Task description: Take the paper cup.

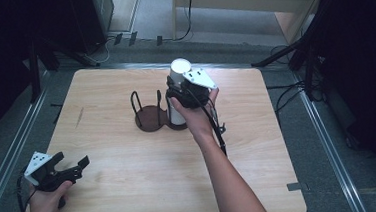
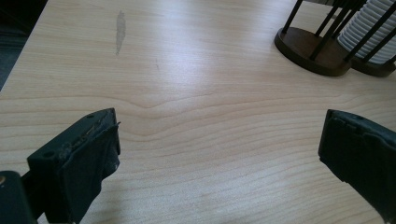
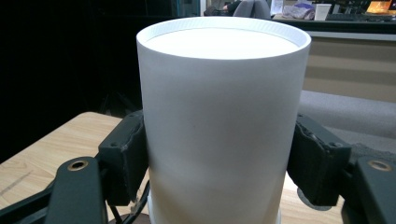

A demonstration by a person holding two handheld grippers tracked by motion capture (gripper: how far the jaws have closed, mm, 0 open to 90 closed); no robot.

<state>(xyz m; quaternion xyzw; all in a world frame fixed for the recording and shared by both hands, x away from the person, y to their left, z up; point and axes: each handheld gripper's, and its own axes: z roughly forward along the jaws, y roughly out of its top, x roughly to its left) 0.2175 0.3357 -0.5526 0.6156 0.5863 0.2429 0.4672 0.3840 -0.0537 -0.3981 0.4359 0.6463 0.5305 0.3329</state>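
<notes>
While your right hand-held gripper (image 3: 219, 163) clamps the top white cup (image 3: 219, 116) above the stack in the dark rack (image 1: 151, 117), lift it straight up so the rack's rods don't catch it. Keep the squeeze light; thin walls may buckle. Your left hand-held gripper (image 2: 219, 154) rests open, low over the desk (image 1: 131, 180).

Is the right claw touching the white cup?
Touching. In the right gripper view, both pads press the white cup on opposite sides.
</notes>
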